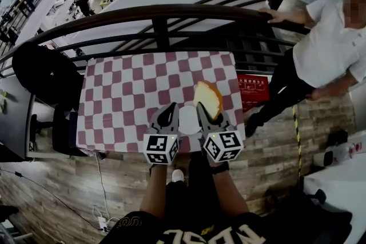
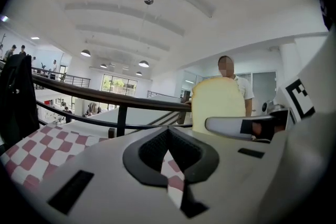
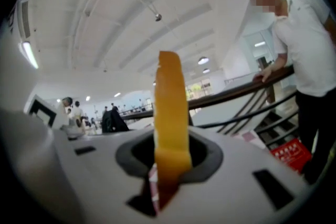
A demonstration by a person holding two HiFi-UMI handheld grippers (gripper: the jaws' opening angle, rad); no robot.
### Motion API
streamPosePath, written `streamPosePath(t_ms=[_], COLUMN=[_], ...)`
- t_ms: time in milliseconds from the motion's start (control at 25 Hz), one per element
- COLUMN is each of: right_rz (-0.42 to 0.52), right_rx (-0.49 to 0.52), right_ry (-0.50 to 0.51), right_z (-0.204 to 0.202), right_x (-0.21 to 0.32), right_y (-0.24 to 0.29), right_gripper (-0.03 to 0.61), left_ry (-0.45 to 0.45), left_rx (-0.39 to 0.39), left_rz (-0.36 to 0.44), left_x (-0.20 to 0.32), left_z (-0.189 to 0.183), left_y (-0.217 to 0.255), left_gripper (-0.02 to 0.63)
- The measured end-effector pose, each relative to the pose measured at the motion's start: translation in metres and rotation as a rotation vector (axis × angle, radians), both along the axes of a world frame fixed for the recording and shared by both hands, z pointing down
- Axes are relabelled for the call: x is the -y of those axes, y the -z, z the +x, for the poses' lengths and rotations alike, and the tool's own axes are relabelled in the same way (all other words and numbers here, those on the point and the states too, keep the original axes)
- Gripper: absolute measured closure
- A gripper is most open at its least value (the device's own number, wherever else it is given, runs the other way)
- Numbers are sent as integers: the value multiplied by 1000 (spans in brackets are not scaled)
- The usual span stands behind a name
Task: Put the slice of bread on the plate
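Observation:
A slice of bread (image 1: 209,99) with a golden crust stands on edge above the checkered table (image 1: 126,94), and my right gripper (image 1: 207,113) is shut on its lower end. In the right gripper view the bread (image 3: 170,107) shows edge-on, rising from between the pads of the right gripper (image 3: 169,157). A white plate (image 1: 189,119) lies on the cloth between the two grippers, near the table's front edge. Just left of the plate, my left gripper (image 1: 167,111) holds nothing. Its jaws meet in the left gripper view (image 2: 168,136), where the bread (image 2: 218,105) appears to the right.
A dark railing (image 1: 154,14) curves behind the table. A person in a white shirt (image 1: 331,43) stands at the right with a hand on the rail. A red box (image 1: 253,90) lies off the table's right edge, and a black coat (image 1: 43,74) hangs at the left.

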State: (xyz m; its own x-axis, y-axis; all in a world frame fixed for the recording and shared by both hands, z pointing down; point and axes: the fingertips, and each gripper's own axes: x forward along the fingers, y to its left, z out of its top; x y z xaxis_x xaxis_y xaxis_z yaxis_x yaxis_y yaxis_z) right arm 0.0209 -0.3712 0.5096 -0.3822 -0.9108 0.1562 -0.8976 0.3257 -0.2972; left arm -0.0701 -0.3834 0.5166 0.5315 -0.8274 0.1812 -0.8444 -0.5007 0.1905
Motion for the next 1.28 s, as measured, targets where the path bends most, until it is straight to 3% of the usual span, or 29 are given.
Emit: streamPosePath(t_ms=[160,280,400,640,1280], right_rz=[-184,-342,-436,-596,-842], right_rx=[48,51,51,49,54], right_ry=[12,28,48,72,127], right_z=[4,2,-3,-12,-43], right_x=[2,-1,-8,-23,-42], right_y=[-54,-98,-131,-183,-259], right_gripper=[483,483,483,483,483], left_ry=[-1,-53,-88,-53,23], left_rx=[-9,-3,-8,-9,-13], left_rz=[-41,-67,-101,-140,-234], left_x=[2,-2,-6,-3,-1], left_z=[1,6,10,3,-24], left_y=[-24,-44,-58,-73,-110], left_gripper=[595,595,595,595,595])
